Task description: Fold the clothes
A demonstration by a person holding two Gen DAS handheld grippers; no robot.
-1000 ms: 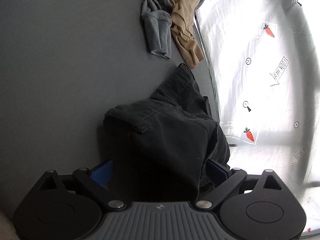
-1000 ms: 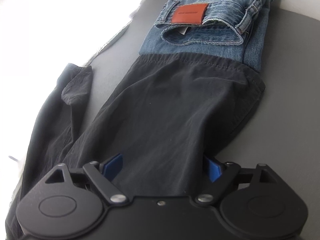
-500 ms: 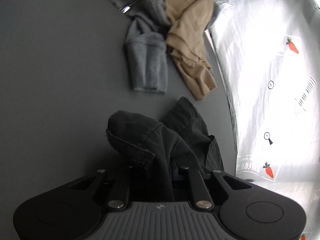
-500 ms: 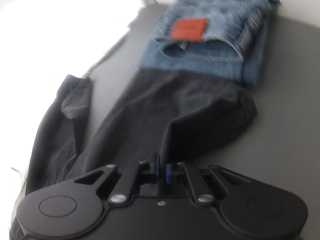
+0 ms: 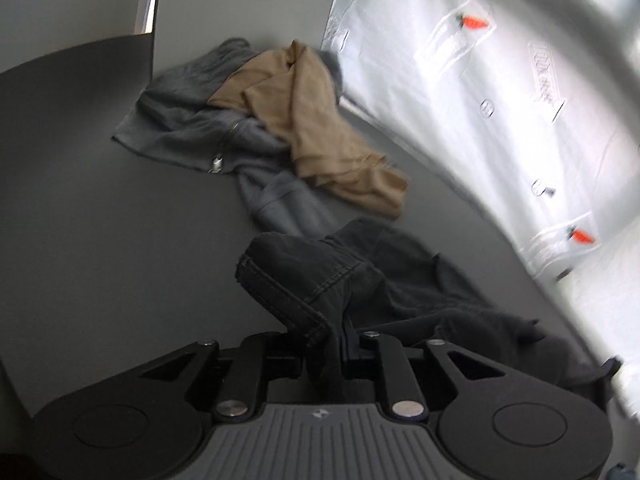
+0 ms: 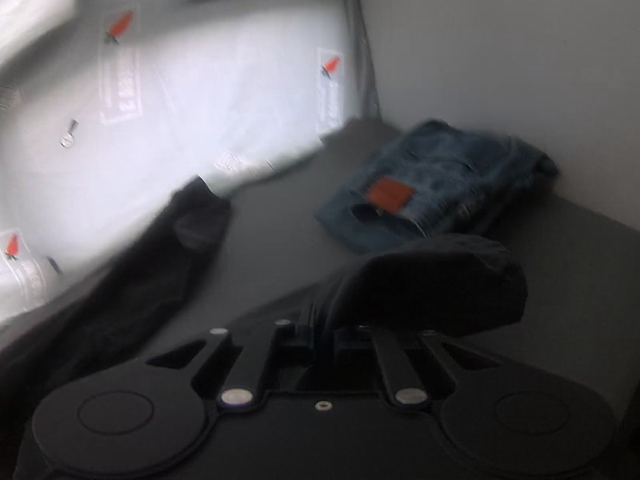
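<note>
Black trousers (image 5: 320,276) lie on the dark grey table (image 5: 100,220). My left gripper (image 5: 340,332) is shut on their waistband end, bunched and raised off the surface. My right gripper (image 6: 320,320) is shut on a leg end of the same black trousers (image 6: 432,284), lifted above the table; the other leg (image 6: 160,264) trails along the table's left edge. The right wrist view is blurred.
A crumpled grey zip garment (image 5: 192,132) and a tan garment (image 5: 312,124) lie beyond the left gripper. Folded blue jeans (image 6: 436,184) with an orange patch sit beyond the right gripper. A white carrot-print sheet (image 5: 500,100) borders the table.
Both grippers closed on the black trousers and lifted them. The leg end has come off the folded jeans. Both cameras tilted up and pulled back.
</note>
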